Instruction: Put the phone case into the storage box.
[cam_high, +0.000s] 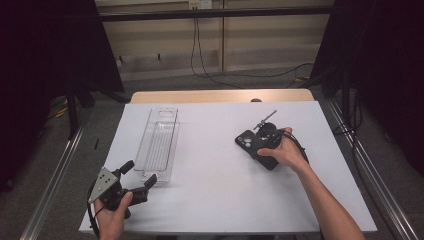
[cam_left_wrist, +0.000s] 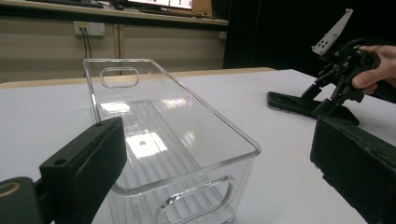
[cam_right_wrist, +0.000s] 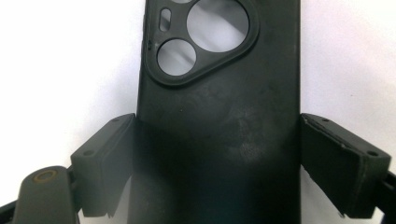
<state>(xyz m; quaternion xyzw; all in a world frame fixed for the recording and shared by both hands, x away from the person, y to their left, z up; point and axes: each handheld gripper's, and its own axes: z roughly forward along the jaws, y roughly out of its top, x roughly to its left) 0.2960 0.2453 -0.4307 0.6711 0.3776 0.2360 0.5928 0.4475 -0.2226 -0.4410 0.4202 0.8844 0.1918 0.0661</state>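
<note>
the right gripper (cam_right_wrist: 219, 154) is straddling the flat black rubbery phone case (cam_right_wrist: 219, 107) lengthwise, jaws touching both long edges.

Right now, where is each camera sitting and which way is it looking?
High view: above the near table edge, facing forward and down; both forearms, left gripper, right gripper show.
Left gripper view: on the left gripper, looking across the clear plastic bin; own black jaws frame it.
Right gripper view: on the right gripper, looking down at the black phone case between its jaws.
Shared: the high and left gripper views both show bin and case.
</note>
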